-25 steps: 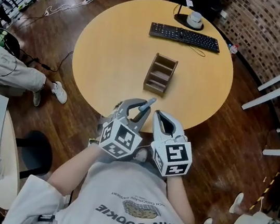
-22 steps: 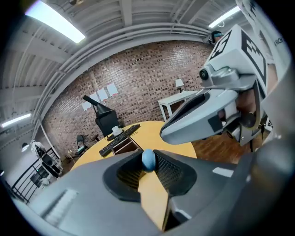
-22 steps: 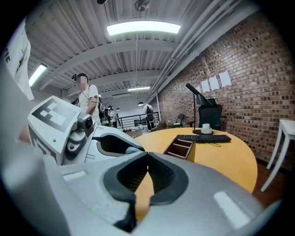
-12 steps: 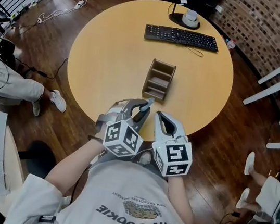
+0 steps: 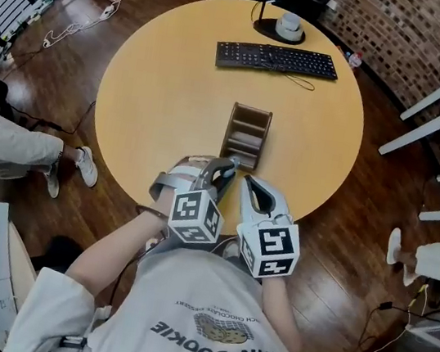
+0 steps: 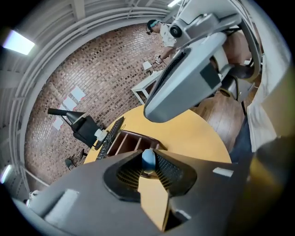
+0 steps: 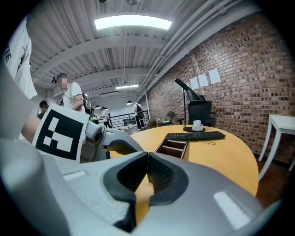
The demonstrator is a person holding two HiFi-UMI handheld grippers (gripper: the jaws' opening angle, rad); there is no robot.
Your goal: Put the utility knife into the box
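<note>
The left hand-held gripper (image 5: 217, 175) is clamped on the utility knife (image 6: 148, 159), whose blue-grey end pokes out past its tips. The box (image 5: 246, 136) (brown, with open compartments) stands on the surface (image 5: 158, 95) just ahead of that hand-held gripper. Beside it, the right hand-held gripper (image 7: 147, 162) has its jaws together, empty. A keyboard (image 5: 276, 59) lies well beyond the box.

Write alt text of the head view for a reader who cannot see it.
Seen from above, a person at a round table holds a utility knife in the left gripper, just short of a brown box. The right gripper is shut and empty beside it; a keyboard lies at the far edge.
</note>
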